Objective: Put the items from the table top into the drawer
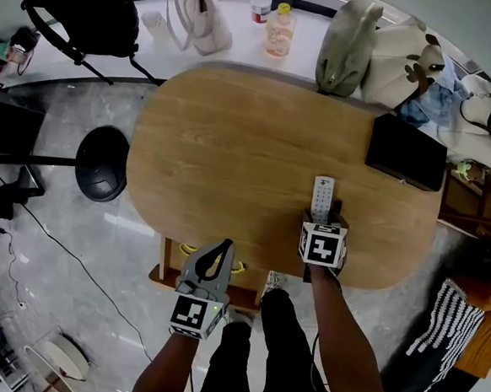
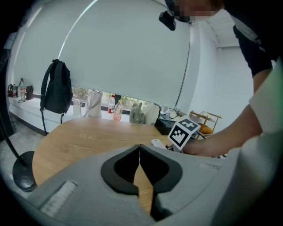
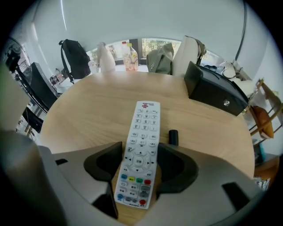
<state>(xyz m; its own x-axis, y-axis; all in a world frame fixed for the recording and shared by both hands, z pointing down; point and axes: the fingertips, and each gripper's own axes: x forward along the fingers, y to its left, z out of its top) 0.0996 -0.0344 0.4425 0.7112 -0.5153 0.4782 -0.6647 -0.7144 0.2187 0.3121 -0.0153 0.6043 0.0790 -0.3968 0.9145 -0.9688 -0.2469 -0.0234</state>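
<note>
Right gripper view is showing the white remote control (image 3: 140,150) lying flat, buttons up, on the wooden table (image 3: 88,114). It is sitting between the right gripper (image 3: 140,153) jaws, which are standing spread wide. The pads are sitting just beside its long edges near the lower button end, and I'm not seeing them pressing yet. A small black object (image 3: 173,137) is lying just beside the remote's right edge, and a black box (image 3: 212,90) is sitting well apart toward the far right. Head view is placing the remote (image 1: 322,197) near the table's near edge with the right gripper (image 1: 322,217) pointing steeply down over its near end. The left gripper (image 1: 222,250) is hanging off the near edge, lower left, by a wooden ledge (image 1: 168,271) under the table; can't tell if that's the drawer. Left gripper view is showing its jaws pressed together at the tips, nothing in them. Judging handling: the remote is looking light, rigid, smooth plastic, likely slippery on the sides. Pinching across the narrow width is looking right, though closer to mid-length would be tipping less than gripping at the end. The rubber keys are giving a little, so a firm but not hard squeeze.
</note>
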